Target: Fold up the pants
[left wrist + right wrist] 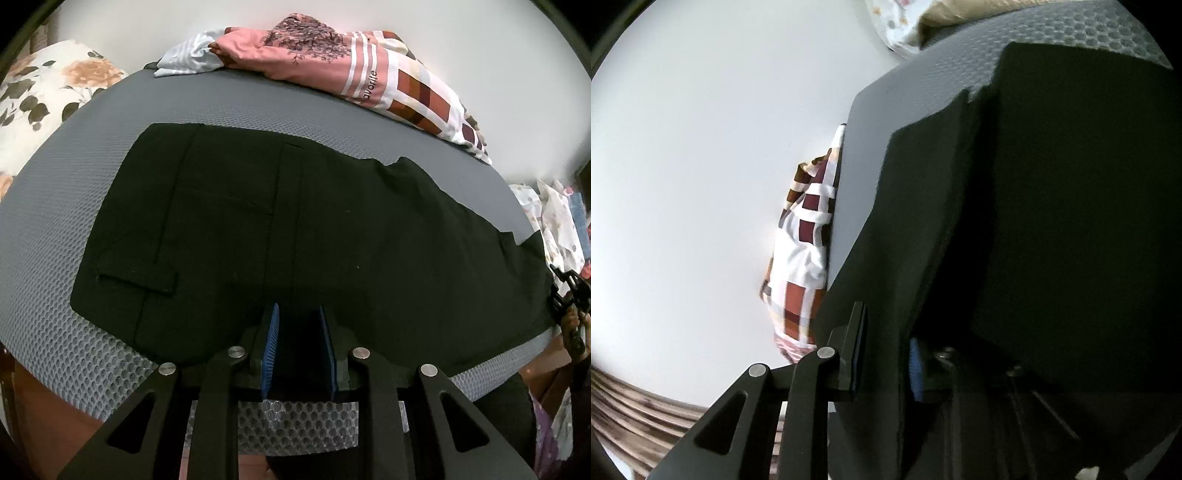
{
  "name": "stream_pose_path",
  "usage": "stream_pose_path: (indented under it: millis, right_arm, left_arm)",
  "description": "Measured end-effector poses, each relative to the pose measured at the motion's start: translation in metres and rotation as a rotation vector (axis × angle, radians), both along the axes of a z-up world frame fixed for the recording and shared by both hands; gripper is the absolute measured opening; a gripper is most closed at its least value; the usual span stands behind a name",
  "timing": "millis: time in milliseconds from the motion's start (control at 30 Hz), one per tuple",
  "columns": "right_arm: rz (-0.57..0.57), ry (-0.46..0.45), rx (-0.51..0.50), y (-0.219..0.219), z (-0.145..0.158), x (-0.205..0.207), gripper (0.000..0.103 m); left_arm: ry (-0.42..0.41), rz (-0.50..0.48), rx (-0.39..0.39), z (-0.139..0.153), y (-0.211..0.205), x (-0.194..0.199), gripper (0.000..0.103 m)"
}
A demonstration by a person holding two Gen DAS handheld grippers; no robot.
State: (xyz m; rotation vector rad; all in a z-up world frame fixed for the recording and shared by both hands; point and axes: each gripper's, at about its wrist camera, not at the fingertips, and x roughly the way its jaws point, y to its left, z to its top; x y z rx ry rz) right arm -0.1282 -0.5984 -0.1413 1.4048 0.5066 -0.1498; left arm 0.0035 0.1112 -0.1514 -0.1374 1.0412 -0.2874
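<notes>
The left gripper point(300, 314) has its two blue-padded fingers point(272, 332) set close together at the near hem of the black pants point(295, 221), with dark cloth in the narrow gap between them. Whether the pads actually pinch that cloth or only rest on it I cannot tell. The tool tips steeply down toward the bed, its black linkage arms spreading back toward the holder.

The right gripper point(886, 354) is rolled well over on its side, so the wall and bed stand almost upright in its view. A fold of the pants point(1034, 221) hangs between its fingers and drapes over the far one, hiding most of it; only a strip of blue pad point(916, 373) shows. The jaws look clamped on that cloth, and the picture is smeared. From the left camera, this tool and the hand point(572, 325) holding it show small at the right edge, off the corner of the bed.

The pants lie spread flat across the grey honeycomb mattress cover point(55, 229), waist end to the left with a pocket flap showing, legs running right to the mattress edge. Beyond them sits a pink patterned bundle of bedding point(351, 59) against the white wall, and a floral pillow point(48, 88) at far left.
</notes>
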Motion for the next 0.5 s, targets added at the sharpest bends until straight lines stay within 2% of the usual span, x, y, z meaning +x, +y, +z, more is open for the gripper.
stream_pose_path:
  millis: [100,167,233,500]
  right_arm:
    - [0.020,0.008,-0.041,-0.003,0.005,0.007,0.020]
    - [0.035,0.033,-0.095,-0.003,0.007,0.011,0.007]
    - [0.037,0.055,-0.109,-0.004,0.005,0.011,0.005]
    - [0.040,0.056,-0.195,0.003,0.028,-0.054,0.004]
  left_arm:
    - [-0.001,0.008,0.005,0.000,-0.001,0.001,0.023]
    - [-0.008,0.012,0.008,0.000,-0.001,0.000,0.023]
    - [-0.017,0.011,0.015,0.000,-0.002,0.000,0.023]
    - [-0.005,0.021,-0.014,-0.002,-0.002,-0.002,0.023]
